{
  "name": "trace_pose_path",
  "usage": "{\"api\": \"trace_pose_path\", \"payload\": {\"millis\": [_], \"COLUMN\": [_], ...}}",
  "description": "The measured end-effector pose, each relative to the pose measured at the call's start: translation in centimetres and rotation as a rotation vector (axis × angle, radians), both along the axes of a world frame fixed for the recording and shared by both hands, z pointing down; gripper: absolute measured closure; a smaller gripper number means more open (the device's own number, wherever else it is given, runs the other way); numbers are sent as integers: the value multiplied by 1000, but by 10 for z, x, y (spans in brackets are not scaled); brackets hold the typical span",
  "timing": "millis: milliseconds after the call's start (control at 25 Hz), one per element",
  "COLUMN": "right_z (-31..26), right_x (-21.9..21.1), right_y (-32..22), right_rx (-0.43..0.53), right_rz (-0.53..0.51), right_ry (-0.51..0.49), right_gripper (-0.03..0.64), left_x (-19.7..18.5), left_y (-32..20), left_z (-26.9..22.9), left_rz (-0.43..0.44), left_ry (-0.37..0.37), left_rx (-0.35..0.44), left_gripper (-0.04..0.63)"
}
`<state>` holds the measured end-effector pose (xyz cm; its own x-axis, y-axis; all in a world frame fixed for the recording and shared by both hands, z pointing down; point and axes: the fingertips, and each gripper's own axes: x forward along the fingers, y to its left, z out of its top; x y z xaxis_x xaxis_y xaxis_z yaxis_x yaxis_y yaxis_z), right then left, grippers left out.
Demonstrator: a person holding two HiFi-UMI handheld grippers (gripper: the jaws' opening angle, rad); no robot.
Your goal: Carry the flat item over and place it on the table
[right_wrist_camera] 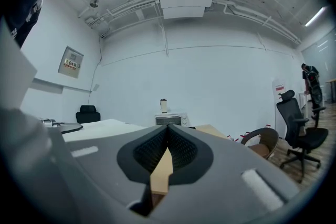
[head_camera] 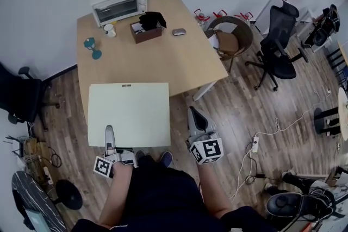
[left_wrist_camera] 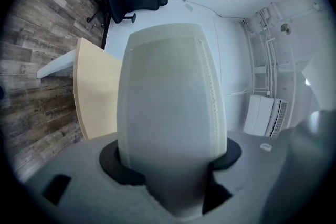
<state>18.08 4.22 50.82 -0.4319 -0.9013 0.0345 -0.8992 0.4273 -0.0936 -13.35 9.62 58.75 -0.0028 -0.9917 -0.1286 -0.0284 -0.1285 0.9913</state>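
The pale flat board [head_camera: 129, 114] is clamped at its near edge between the partly parted jaws of the left gripper [head_camera: 110, 136]. Its far part is seen over the near edge of the worktop [head_camera: 141, 60]. The right gripper [head_camera: 194, 116] is held just beside the board's right edge, with its jaws closed together on nothing.

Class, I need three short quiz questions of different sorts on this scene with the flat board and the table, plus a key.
1. Fill in: the right gripper holds nothing, and its jaws are ___.
2. Which gripper grips the flat board? A the left gripper; B the right gripper; C both.
3. True or false: the toaster oven stands at the table's far edge, away from the person.
Key: 1 shut; 2 A; 3 true.
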Motion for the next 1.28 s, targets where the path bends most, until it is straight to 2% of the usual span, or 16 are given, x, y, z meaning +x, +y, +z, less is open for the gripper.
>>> {"api": "trace_pose_path", "payload": {"millis": [160, 360, 640, 880, 1280], "right_z": [5, 8, 0, -16, -29], "right_x": [-5, -7, -8, -29, -77], "right_y": [-12, -34, -102, -178, -280], "right_rx": [1, 5, 24, 43, 48], "right_rz": [-19, -19, 3, 7, 49], "right_ry": [7, 11, 22, 33, 22], "right_gripper": [615, 615, 615, 615, 615], "left_x": [-6, -4, -8, -26, -53], "left_y": [-6, -36, -115, -193, -289], "left_z": [7, 16, 13, 8, 21], "left_rz": [-29, -16, 1, 5, 73], "left_ry": [6, 19, 46, 59, 68], "left_rx": [-2, -11, 14, 24, -24], "left_gripper": [307, 307, 307, 307, 308]}}
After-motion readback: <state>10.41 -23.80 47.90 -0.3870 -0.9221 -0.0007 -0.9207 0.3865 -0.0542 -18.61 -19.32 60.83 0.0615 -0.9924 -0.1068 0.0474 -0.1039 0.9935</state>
